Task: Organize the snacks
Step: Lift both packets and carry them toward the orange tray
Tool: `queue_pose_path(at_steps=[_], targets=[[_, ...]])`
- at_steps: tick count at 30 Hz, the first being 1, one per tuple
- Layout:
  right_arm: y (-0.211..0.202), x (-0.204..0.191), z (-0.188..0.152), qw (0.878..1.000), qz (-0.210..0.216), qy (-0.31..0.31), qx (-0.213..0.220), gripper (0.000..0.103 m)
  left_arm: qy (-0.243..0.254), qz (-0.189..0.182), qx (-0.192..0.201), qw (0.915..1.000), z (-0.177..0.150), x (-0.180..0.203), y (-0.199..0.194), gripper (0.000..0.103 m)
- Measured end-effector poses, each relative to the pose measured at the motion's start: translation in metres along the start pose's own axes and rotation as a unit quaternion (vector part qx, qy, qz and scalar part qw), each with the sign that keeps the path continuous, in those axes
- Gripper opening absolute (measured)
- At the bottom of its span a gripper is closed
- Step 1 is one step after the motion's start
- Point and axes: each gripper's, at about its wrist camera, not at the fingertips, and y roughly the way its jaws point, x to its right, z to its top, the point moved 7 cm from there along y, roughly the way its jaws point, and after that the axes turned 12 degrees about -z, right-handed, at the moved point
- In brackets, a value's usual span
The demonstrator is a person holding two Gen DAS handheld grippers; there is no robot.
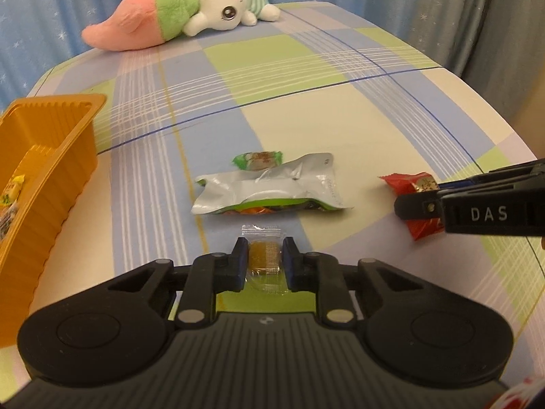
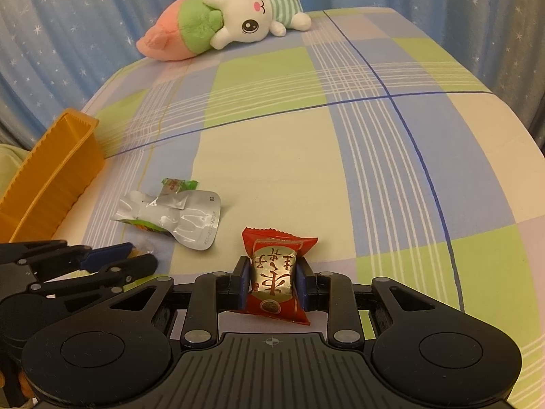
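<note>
1. Nearest the left wrist camera, the left gripper [image 1: 265, 261] has its fingers closed on a clear-wrapped amber candy [image 1: 265, 258], whose wrapper ends stick out front and back; in the right wrist view this candy is mostly hidden behind the left fingers.
2. The right gripper [image 2: 272, 281] is clamped on a red and gold snack packet [image 2: 274, 274]; in the left wrist view only the packet's two ends show past the finger.
3. Just beyond lies a crumpled silver pouch [image 1: 269, 189] on the checked cloth [image 1: 340, 129], printed face down, only a green and orange edge visible.
4. A small green candy [image 1: 258, 159] sits touching the pouch's far edge, its label too small to read.
5. Left, an orange tray [image 1: 64, 156] is cut off by the frame edge; a yellow packet [image 1: 13, 187] inside is partly seen.
6. At the far edge lies a plush rabbit [image 1: 221, 3] beside a pink carrot-shaped plush [image 1: 136, 27], before a blue starred curtain [image 1: 51, 0].
</note>
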Motion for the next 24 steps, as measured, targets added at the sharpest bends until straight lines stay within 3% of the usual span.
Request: queue_pose_path(at_steps=[12,24], targets=[[0.000,-0.006,-0.002,1.000,-0.002,-0.023,-0.001,0.028,-0.040,0.030,-0.003,0.9988,-0.027,-0.028,-0.027,0.020],[-0.018,-0.028,-0.011,0.998,0.024,-0.050,0.007,0.028,-0.064,0.045,-0.002,0.9969,-0.055,-0.041,-0.055,0.019]])
